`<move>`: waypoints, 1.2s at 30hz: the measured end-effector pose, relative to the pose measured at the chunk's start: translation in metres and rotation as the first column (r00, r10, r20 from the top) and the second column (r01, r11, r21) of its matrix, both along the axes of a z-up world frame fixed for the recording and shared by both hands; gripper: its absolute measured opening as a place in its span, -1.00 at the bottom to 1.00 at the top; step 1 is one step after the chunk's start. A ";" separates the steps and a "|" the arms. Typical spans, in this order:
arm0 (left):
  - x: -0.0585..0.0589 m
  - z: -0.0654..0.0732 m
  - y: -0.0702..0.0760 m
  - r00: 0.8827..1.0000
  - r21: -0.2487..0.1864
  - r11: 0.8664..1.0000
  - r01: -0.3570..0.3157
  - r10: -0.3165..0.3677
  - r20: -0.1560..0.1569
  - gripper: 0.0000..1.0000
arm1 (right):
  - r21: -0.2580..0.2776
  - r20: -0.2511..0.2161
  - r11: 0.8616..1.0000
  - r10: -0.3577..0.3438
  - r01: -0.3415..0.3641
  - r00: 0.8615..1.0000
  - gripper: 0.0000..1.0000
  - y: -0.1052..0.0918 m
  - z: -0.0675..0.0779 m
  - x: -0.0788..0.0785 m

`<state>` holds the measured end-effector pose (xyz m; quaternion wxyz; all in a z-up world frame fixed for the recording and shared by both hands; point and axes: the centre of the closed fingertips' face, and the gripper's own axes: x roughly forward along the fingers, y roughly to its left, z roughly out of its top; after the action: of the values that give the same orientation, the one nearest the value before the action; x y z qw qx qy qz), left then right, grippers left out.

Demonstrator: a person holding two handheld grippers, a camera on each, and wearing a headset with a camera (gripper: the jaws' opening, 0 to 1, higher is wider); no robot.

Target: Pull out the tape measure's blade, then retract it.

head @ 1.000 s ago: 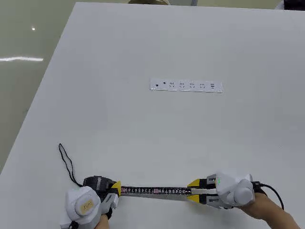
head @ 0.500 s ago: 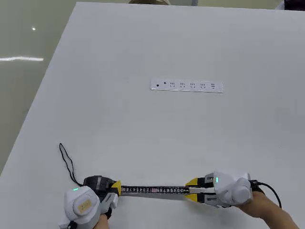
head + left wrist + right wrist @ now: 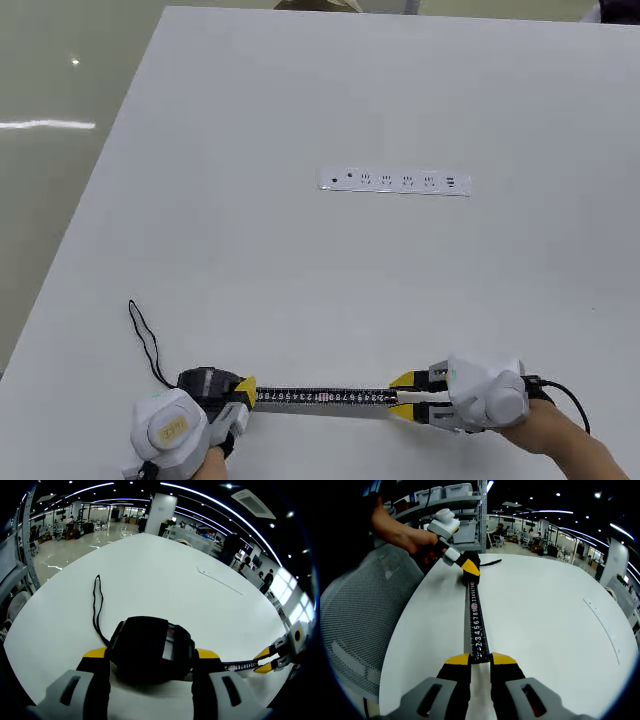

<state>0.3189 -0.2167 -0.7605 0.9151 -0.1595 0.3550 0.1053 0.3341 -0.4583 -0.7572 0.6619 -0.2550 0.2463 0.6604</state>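
One tape measure (image 3: pixel 205 382) (black body); blade (image 3: pixel 474 615) out, black with white numerals; two grippers: left gripper (image 3: pixel 151 654) clamped on it, right gripper (image 3: pixel 480 659) pinching blade end; one power strip (image 3: pixel 394 181).

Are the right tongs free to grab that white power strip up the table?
Probably not yet: the right tongs are clamped on the tape blade. Only bare table lies before the power strip.

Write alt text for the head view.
A tape measure's blade is pulled out near the front edge of a white table: the left gripper grips the black case, the right gripper pinches the blade's end. A power strip lies mid-table.
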 end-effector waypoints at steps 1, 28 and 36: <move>0.000 0.000 0.000 1.000 -0.002 1.000 -0.001 0.001 0.002 0.27 | 0.000 0.002 1.000 0.004 -0.004 1.000 -0.75 0.001 0.000 0.000; 0.000 0.001 0.001 1.000 -0.028 1.000 0.004 -0.004 0.005 0.27 | 0.014 0.003 1.000 0.027 -0.027 1.000 -0.75 0.019 0.004 0.000; 0.000 0.000 0.001 1.000 -0.031 1.000 0.007 -0.007 0.005 0.27 | 0.010 0.001 0.999 0.032 -0.032 0.999 -0.75 0.024 0.004 -0.001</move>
<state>0.3188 -0.2159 -0.7607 0.9138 -0.1726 0.3548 0.0964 0.3335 -0.4344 -0.7531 0.6527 -0.2557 0.2384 0.6721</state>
